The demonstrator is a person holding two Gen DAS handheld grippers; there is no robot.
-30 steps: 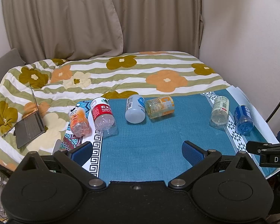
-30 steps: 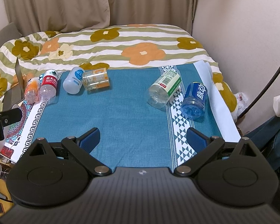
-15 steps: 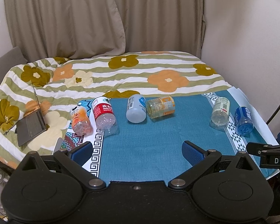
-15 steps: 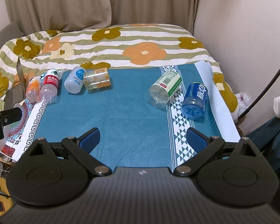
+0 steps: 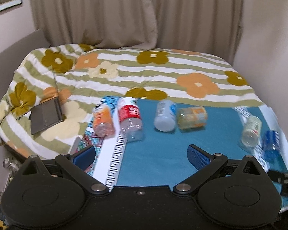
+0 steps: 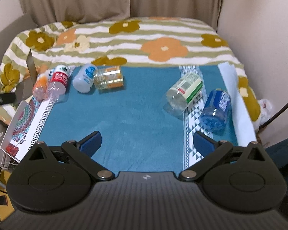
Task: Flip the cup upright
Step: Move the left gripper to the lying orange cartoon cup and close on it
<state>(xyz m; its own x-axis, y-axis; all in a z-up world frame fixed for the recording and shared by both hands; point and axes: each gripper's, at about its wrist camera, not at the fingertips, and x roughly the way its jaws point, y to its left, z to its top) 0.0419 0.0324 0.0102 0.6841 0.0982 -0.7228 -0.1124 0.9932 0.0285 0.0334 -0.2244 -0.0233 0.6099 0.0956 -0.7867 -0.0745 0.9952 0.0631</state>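
Observation:
Several plastic bottles lie on their sides on a teal cloth (image 5: 163,149) (image 6: 128,115). At the left are an orange bottle (image 5: 102,121) (image 6: 39,87), a red-labelled one (image 5: 129,117) (image 6: 57,84), a white one (image 5: 165,116) (image 6: 84,77) and an orange-yellow clear one (image 5: 192,117) (image 6: 109,77). At the right are a green-labelled clear one (image 5: 251,129) (image 6: 184,93) and a blue one (image 5: 271,145) (image 6: 216,109). No cup as such shows. My left gripper (image 5: 141,156) and right gripper (image 6: 146,142) are open, empty, and near the cloth's front edge.
A flowered striped quilt (image 5: 153,71) (image 6: 144,38) covers the bed behind the cloth. A laptop (image 5: 46,115) lies on it at the left. Curtains (image 5: 124,13) hang behind; a wall (image 6: 259,28) is close on the right. A patterned mat (image 6: 19,126) edges the cloth's left side.
The left gripper's view has swung right and tilted up, with motion blur. The right gripper has moved slightly forward. The bottles have not moved; both grippers stay open.

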